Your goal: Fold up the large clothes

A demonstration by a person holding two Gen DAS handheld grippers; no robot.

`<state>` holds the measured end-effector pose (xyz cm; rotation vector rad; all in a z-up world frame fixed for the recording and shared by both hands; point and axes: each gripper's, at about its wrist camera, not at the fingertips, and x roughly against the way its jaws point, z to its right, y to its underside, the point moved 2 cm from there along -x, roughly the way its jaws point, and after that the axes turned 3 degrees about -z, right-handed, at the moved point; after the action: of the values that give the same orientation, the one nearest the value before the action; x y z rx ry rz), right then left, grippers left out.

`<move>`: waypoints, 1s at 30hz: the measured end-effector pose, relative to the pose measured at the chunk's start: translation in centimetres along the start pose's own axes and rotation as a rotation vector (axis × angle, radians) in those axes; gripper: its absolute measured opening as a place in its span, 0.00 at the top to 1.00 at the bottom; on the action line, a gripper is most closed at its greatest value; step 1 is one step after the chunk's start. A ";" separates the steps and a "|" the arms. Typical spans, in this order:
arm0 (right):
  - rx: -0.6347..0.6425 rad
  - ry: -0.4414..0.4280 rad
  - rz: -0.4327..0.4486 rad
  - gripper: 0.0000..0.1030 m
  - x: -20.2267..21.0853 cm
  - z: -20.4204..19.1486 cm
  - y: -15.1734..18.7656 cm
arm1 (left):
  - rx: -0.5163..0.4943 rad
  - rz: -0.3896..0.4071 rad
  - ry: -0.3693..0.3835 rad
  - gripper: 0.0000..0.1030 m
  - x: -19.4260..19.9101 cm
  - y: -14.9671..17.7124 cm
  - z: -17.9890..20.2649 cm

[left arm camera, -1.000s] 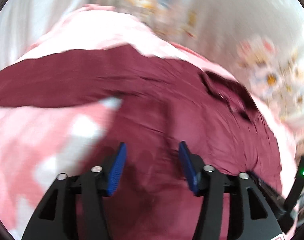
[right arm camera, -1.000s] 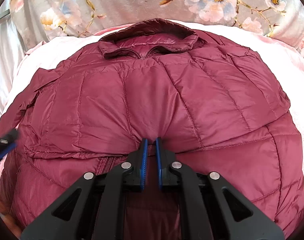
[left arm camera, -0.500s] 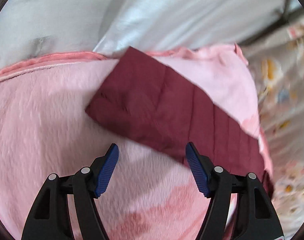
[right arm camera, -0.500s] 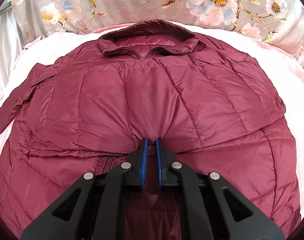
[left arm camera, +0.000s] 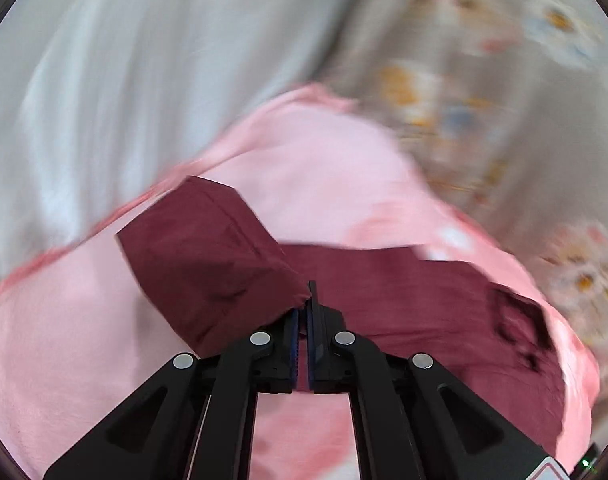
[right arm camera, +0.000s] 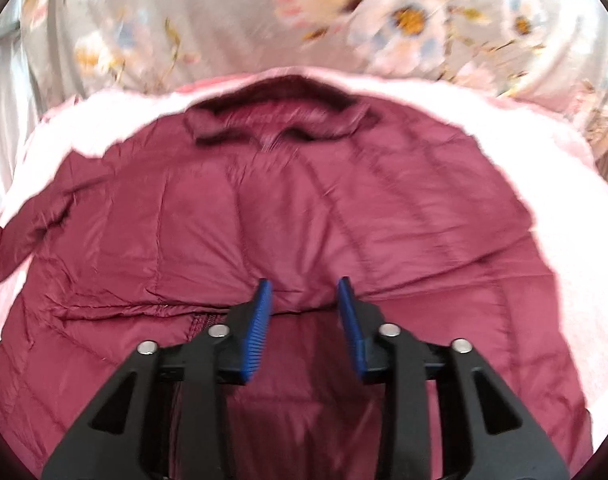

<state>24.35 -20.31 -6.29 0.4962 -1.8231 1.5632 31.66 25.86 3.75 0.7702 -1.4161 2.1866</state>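
A maroon quilted puffer jacket [right arm camera: 296, 216] lies front up on a pink blanket [right arm camera: 552, 184], collar [right arm camera: 280, 120] at the far side. Its lower part is folded up over the body. My right gripper [right arm camera: 304, 300] is open just above that folded edge, holding nothing. In the left wrist view my left gripper [left arm camera: 302, 312] is shut on the jacket's sleeve [left arm camera: 208, 264] near the cuff and lifts it off the blanket [left arm camera: 64, 340]. The jacket's body [left arm camera: 424, 312] stretches to the right. The left view is motion-blurred.
A grey floral quilt [right arm camera: 344, 20] lies bunched behind the blanket and also shows in the left wrist view [left arm camera: 484, 80]. A pale grey sheet or curtain [left arm camera: 124, 80] lies to the left beyond the blanket's edge.
My left gripper closed on the sleeve end and raised it. My right gripper opened, letting go of the jacket's folded edge, and drew back slightly.
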 end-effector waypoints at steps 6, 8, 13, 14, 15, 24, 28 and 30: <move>-0.054 -0.048 -0.009 0.64 2.5 3.0 1.1 | -0.248 0.027 0.219 1.00 3.6 1.5 16.2; -0.074 -0.042 -0.012 0.63 3.0 4.2 1.6 | -0.321 -0.005 0.301 1.00 4.2 4.1 21.8; -0.131 -0.031 -0.015 0.57 3.9 7.7 2.9 | -0.439 -0.181 0.384 0.74 2.3 12.6 30.1; -0.138 -0.030 -0.018 0.56 4.0 8.3 3.0 | -0.452 -0.222 0.388 0.64 1.6 14.2 30.8; -0.148 -0.032 -0.019 0.56 4.2 9.0 3.0 | -0.457 -0.257 0.385 0.44 0.9 15.8 30.8; -0.179 -0.196 -0.027 0.46 4.6 8.9 0.5 | -0.210 -0.384 0.354 0.34 -1.2 19.3 20.1; -0.201 -0.176 -0.066 0.41 2.5 8.0 -1.0 | -0.184 -0.360 0.187 0.34 -2.2 18.8 14.0; -0.230 -0.170 -0.096 0.41 1.1 7.9 -1.3 | -0.155 -0.384 0.132 0.35 -3.1 18.7 11.2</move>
<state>22.51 -28.06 -5.04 0.6124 -2.0447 1.2601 25.03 8.04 -7.44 0.7547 -1.2371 1.7798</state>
